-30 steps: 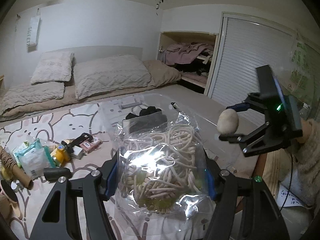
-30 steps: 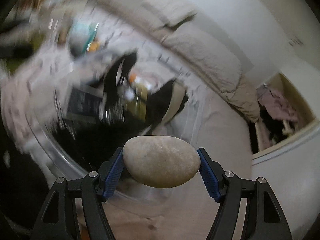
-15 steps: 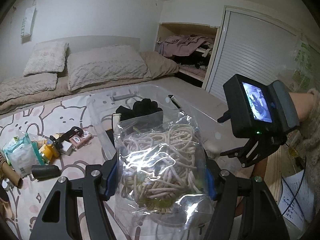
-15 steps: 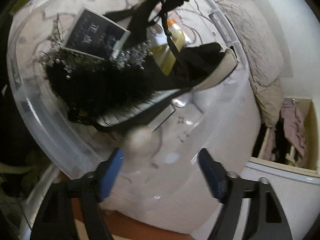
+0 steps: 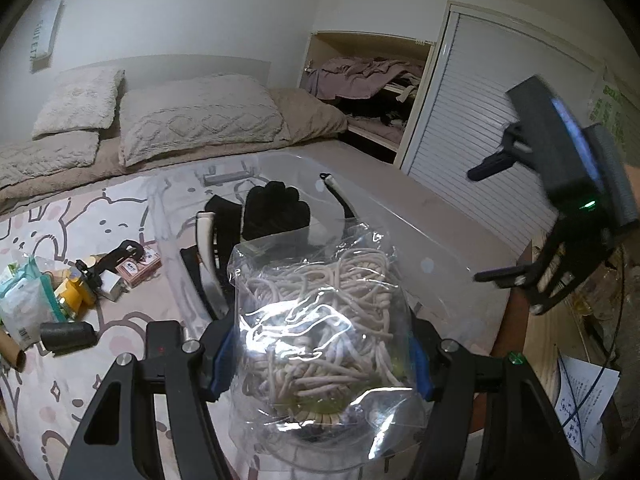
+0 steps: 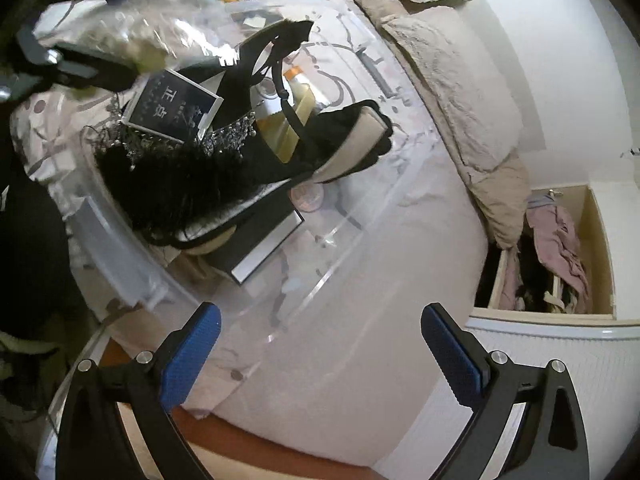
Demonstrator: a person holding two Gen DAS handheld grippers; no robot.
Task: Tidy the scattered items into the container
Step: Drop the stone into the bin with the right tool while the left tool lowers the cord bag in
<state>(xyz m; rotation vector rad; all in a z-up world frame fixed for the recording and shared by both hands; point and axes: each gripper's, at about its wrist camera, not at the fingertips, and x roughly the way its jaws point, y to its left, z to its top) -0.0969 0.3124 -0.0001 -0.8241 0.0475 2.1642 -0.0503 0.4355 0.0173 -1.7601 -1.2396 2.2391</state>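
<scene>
One clear plastic bag of pale cream cord (image 5: 320, 320) sits pinched between the blue pads of the left gripper (image 5: 320, 356), held just above the near rim of the clear plastic storage tub (image 5: 404, 220).

Beyond those jaws, inside the tub, lie a black glove (image 5: 276, 208), a black wedge sandal with a cream sole (image 6: 344, 148), a dark blue box with white characters (image 6: 176, 104) and a black book (image 6: 260, 236). The right gripper (image 6: 320, 356) has its jaws spread wide with nothing between them, hanging over the tub's outer edge. Off to the left of the left gripper's jaws, on the pink patterned bedspread (image 5: 52, 396), still lie a small yellow bottle (image 5: 74, 294), a pink card pack (image 5: 138, 266) and a black foam cylinder (image 5: 68, 336).
</scene>
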